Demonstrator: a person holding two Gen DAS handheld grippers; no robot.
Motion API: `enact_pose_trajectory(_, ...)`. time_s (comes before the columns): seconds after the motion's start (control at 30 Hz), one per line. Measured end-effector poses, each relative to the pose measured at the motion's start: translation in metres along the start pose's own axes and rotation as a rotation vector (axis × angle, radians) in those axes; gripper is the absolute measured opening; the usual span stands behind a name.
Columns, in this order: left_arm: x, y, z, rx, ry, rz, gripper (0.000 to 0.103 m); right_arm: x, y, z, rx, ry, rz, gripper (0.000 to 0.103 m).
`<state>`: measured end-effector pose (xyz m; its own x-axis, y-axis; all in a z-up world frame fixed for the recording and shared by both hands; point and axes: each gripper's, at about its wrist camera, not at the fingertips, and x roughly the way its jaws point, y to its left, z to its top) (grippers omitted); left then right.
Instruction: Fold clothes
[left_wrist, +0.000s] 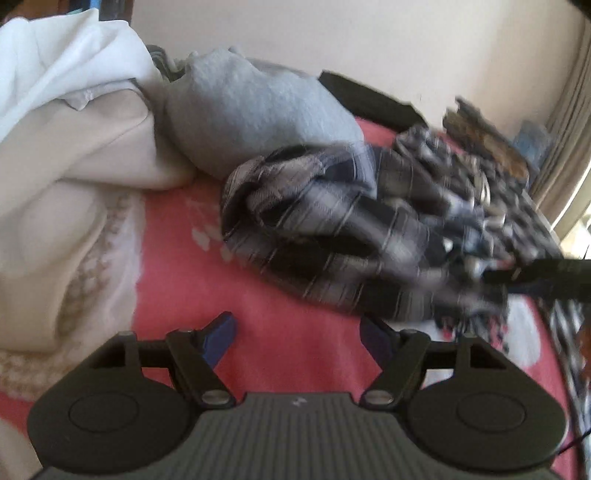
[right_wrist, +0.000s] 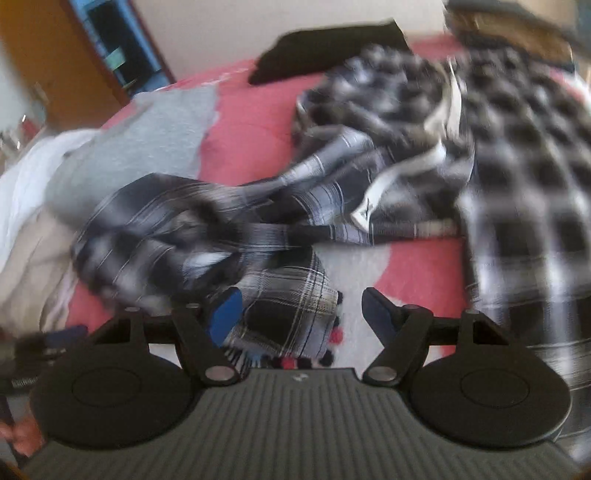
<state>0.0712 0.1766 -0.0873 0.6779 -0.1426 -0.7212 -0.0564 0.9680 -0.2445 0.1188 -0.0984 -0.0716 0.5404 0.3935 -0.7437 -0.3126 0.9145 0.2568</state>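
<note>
In the left wrist view, the left gripper hangs over a red bedspread with its blue-tipped jaws spread wide and nothing between them. Ahead of the jaws and a little to their right lies a crumpled dark plaid shirt, blurred. Beyond it sits a grey garment, and to the left of the jaws is a heap of white and cream clothes.

In the right wrist view, the right gripper is likewise wide open and holds nothing. A fold of the plaid shirt lies directly between and below the jaws; whether the tips touch it cannot be told. More checked cloth spreads ahead to the right, and the grey garment lies ahead to the left.
</note>
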Motion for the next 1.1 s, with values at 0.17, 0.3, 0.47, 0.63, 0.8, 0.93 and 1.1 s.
enact_pose_trajectory(0.17,0.011,0.006,0.000,-0.031,-0.060,-0.069,0.075,0.035,-0.017,0.007,0.146,0.012,0.001,0.033)
enact_pose_trajectory(0.3,0.014,0.006,-0.001,-0.026,-0.099,-0.083,0.070,0.036,-0.004,0.004,0.139,0.027,-0.003,0.016)
enact_pose_trajectory(0.47,0.014,0.019,0.004,-0.066,-0.103,-0.079,0.013,0.022,0.007,0.000,0.208,0.005,0.007,0.008)
enact_pose_trajectory(0.63,0.007,0.027,0.018,-0.164,-0.058,-0.152,0.007,-0.025,0.022,-0.018,0.270,-0.040,0.058,0.008)
enact_pose_trajectory(0.8,-0.015,0.010,0.032,-0.217,-0.038,-0.265,0.006,-0.098,0.046,-0.028,0.297,-0.113,0.119,0.007)
enact_pose_trajectory(0.93,-0.048,-0.021,0.036,-0.203,-0.052,-0.373,0.006,-0.167,0.069,-0.037,0.229,-0.208,0.147,0.007)
enact_pose_trajectory(1.1,-0.105,-0.057,0.018,-0.180,-0.012,-0.474,0.005,-0.254,0.083,-0.074,0.207,-0.318,0.173,0.007)
